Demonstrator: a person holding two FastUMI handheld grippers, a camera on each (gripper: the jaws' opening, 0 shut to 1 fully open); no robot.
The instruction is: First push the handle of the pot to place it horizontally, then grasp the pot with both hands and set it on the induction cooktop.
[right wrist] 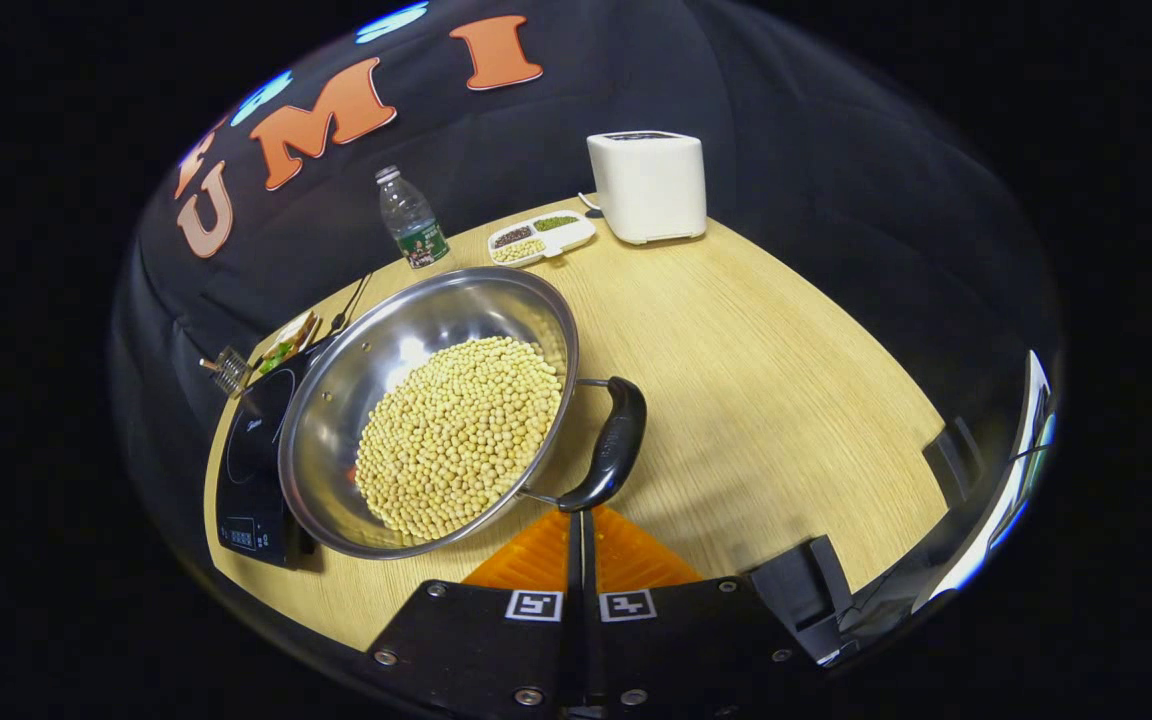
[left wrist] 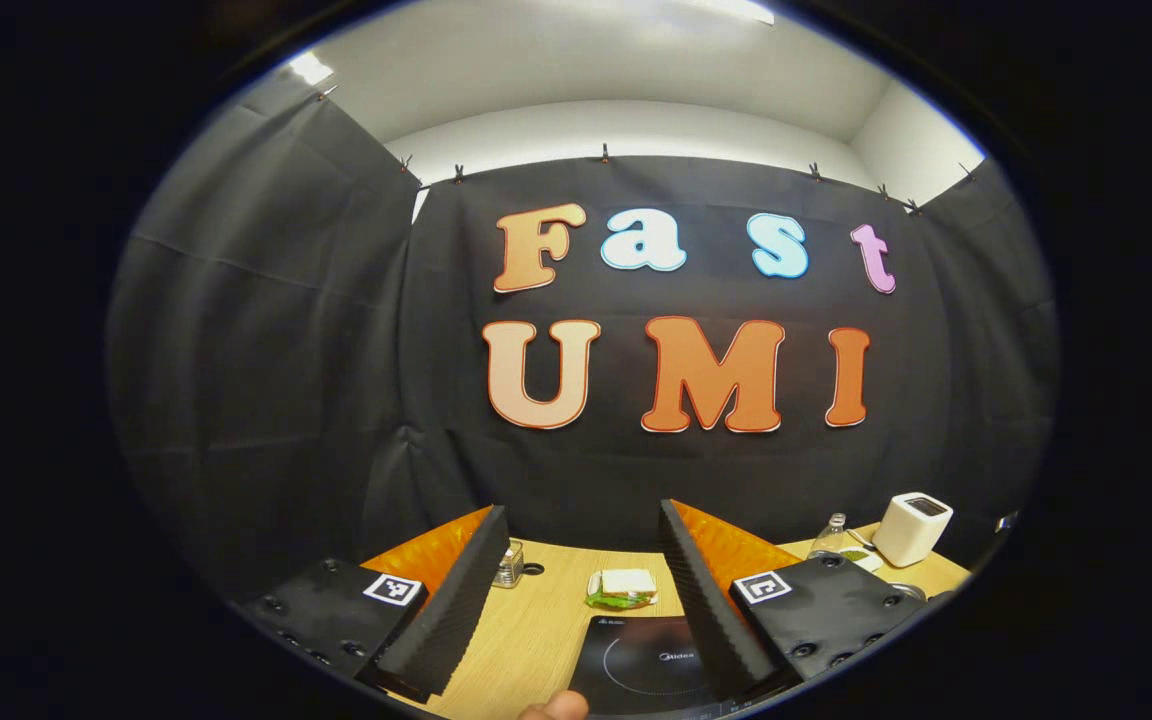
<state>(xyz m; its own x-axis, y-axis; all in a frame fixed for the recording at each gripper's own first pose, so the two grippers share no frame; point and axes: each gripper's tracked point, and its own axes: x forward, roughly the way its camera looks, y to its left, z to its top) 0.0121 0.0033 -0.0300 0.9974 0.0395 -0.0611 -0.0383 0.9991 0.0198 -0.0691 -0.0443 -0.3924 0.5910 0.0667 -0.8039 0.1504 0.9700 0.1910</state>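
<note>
Wooden surface (right wrist: pixel 786 400), pot (right wrist: pixel 436 410) partly over the cooktop (right wrist: pixel 251 450).
Right tool (right wrist: pixel 581 530) closed, empty, just below the black handle (right wrist: pixel 611 445), which runs up-down; left tool (left wrist: pixel 576 590) spread apart, farther.

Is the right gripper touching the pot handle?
Cannot tell. In the right gripper view the right gripper, fingers pressed together, ends right at the handle of the pot; no gap or contact shows plainly.

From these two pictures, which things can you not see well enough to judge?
- Right gripper: fingers closed; touching the pot handle or just short of it is unclear.
- Induction cooktop, right gripper view: the pot hides much of it, so whether the pot already rests on it is unclear.
- Induction cooktop, left gripper view: the bottom edge and a finger cut it off.
- Divided tray: contents too small to identify.
</note>
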